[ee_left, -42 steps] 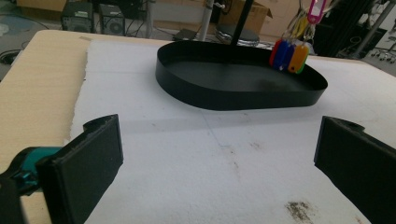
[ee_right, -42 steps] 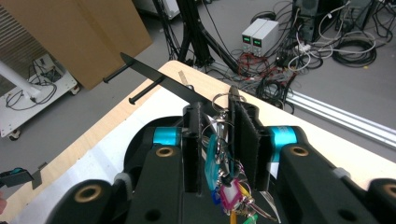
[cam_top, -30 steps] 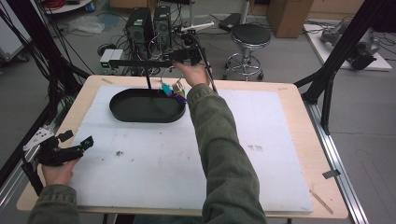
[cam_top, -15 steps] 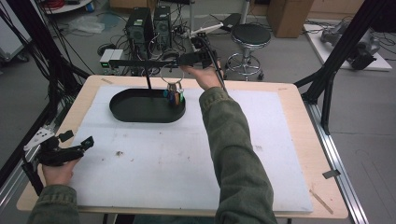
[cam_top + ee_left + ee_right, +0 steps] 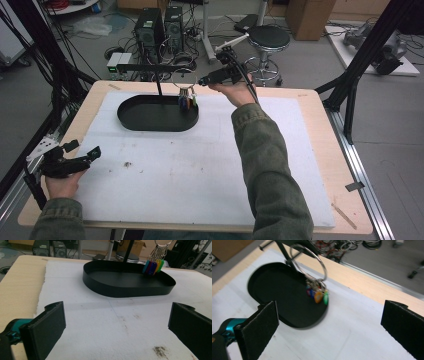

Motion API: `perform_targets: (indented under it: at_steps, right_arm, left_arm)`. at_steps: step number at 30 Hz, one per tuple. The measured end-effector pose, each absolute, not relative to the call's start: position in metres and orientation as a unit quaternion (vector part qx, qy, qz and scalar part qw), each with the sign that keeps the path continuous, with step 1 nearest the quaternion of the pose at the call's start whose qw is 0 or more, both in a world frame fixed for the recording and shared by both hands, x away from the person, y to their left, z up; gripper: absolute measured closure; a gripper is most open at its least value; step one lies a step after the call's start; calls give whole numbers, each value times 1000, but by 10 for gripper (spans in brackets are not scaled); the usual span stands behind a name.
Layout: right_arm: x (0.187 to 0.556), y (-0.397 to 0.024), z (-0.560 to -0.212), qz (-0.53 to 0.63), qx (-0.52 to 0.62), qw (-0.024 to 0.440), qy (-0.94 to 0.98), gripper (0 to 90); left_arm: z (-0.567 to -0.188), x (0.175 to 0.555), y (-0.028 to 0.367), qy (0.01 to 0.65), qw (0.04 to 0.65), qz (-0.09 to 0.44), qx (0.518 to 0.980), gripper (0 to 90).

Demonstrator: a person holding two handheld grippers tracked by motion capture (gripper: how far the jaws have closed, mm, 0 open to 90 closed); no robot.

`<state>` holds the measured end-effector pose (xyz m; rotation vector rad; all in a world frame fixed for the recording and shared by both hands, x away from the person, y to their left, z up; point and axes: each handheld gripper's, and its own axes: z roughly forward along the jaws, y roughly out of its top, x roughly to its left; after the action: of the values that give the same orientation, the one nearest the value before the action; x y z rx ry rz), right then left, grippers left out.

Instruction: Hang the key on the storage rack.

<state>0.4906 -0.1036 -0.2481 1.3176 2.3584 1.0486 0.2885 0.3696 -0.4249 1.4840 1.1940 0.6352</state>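
Observation:
A large metal key ring (image 5: 185,82) with several coloured tags (image 5: 187,101) hangs from the horizontal bar (image 5: 145,66) of a black stand, over the right end of a black oval tray (image 5: 130,120). My right gripper (image 5: 210,70) is just right of the ring, open after its jaws have just been opening, with nothing between them. In the right gripper view the ring (image 5: 312,263) and tags (image 5: 318,293) hang ahead of the open gripper (image 5: 329,327), above the tray (image 5: 262,272). My left gripper (image 5: 84,149) rests open at the table's near left; the left gripper view looks between its jaws at the tray (image 5: 125,291) and tags (image 5: 153,266).
A white foam mat (image 5: 200,165) covers most of the wooden table (image 5: 320,130). Black frame poles (image 5: 350,85) stand at both sides. Computer towers (image 5: 160,25) and a stool (image 5: 267,37) sit on the floor beyond the far edge.
My right gripper let go of the key ring, which now hangs from the bar, and drew away to the right. The left gripper stayed put.

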Motion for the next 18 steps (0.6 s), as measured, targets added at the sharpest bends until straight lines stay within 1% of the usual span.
perform_targets:
  at_steps: [5, 10, 18]
  right_arm:
    - [483, -117, -249, 360, 456, 128, 804, 5]
    - [468, -140, -252, 358, 465, 136, 798, 5]
    - [451, -166, -261, 353, 479, 135, 792, 5]
  left_arm:
    - [-425, 289, 369, 501, 536, 266, 625, 17]
    - [-425, 288, 369, 501, 536, 266, 626, 17]
    - [-424, 288, 368, 500, 534, 266, 628, 17]
